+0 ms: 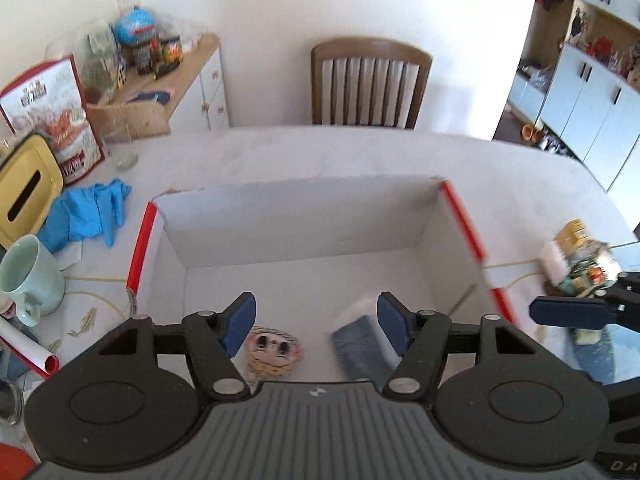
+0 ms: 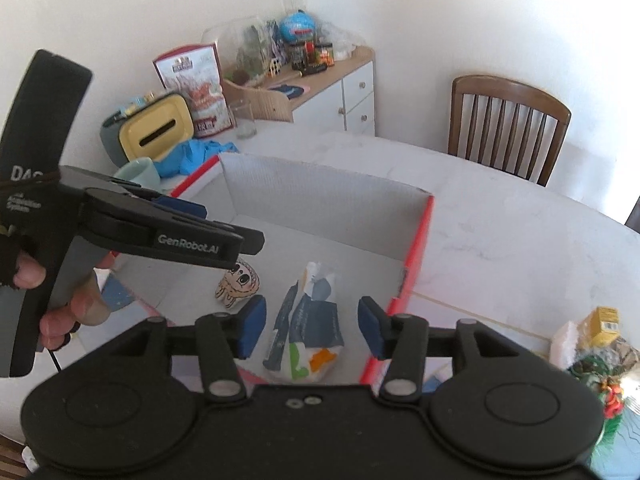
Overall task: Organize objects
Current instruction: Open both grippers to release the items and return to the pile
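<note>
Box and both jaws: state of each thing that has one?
box: open, no lid in view, upright on the table
packet: lying flat in the box, crumpled
face toy: lying on the box floor, apart from the packet
left gripper: jaws open, nothing between them
right gripper: jaws open above the packet, not gripping it
mug: upright beside the box
blue gloves: heaped on the table

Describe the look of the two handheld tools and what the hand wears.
Both are black plastic. The left tool and right tool each have two jointed fingers with silver pivot pins, blue pads at the tips, and round housings behind. Seen from the right wrist, the left tool's body reads "GenRobot.AI" in white, with a grey grip and a thin black cable below. The hand wears a black fingerless glove.
</note>
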The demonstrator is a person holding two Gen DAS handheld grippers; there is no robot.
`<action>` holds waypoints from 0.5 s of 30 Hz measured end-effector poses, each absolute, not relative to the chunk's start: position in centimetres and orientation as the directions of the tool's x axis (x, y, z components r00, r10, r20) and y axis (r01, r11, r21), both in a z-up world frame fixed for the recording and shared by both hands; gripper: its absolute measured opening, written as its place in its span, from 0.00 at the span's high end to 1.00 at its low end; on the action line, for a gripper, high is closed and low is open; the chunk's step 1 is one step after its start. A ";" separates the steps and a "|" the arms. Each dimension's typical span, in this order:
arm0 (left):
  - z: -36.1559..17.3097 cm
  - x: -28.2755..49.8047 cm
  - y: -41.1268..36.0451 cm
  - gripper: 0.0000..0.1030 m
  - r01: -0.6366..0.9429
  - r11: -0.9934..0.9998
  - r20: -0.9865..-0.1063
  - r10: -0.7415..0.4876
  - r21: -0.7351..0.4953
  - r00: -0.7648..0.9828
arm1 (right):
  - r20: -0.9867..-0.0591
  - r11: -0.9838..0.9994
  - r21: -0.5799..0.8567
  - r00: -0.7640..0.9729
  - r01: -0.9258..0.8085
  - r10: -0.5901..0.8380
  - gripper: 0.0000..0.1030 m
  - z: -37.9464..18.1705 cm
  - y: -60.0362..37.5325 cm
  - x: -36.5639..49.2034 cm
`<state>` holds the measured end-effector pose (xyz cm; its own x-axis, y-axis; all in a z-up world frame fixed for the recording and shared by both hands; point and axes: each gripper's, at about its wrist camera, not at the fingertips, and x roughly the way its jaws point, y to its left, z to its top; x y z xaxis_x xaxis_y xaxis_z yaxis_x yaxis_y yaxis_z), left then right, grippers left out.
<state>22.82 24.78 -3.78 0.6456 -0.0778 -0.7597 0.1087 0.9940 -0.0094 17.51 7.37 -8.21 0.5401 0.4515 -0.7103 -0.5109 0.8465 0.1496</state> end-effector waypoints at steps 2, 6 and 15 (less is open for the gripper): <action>-3.0 21.7 23.6 0.32 0.106 0.994 -0.744 -0.080 -0.013 0.663 | -0.692 0.840 0.158 0.549 -0.519 0.469 0.48 -7.6 6.0 16.8; -1.5 19.7 20.8 0.30 0.118 0.992 -0.711 -0.107 -0.035 0.695 | -0.658 0.829 0.166 0.566 -0.534 0.497 0.42 -6.3 3.2 15.5; -0.1 16.3 14.2 0.19 0.186 0.980 -0.657 -0.190 -0.077 0.729 | -0.605 0.835 0.167 0.614 -0.524 0.507 0.29 -4.7 -4.3 12.6</action>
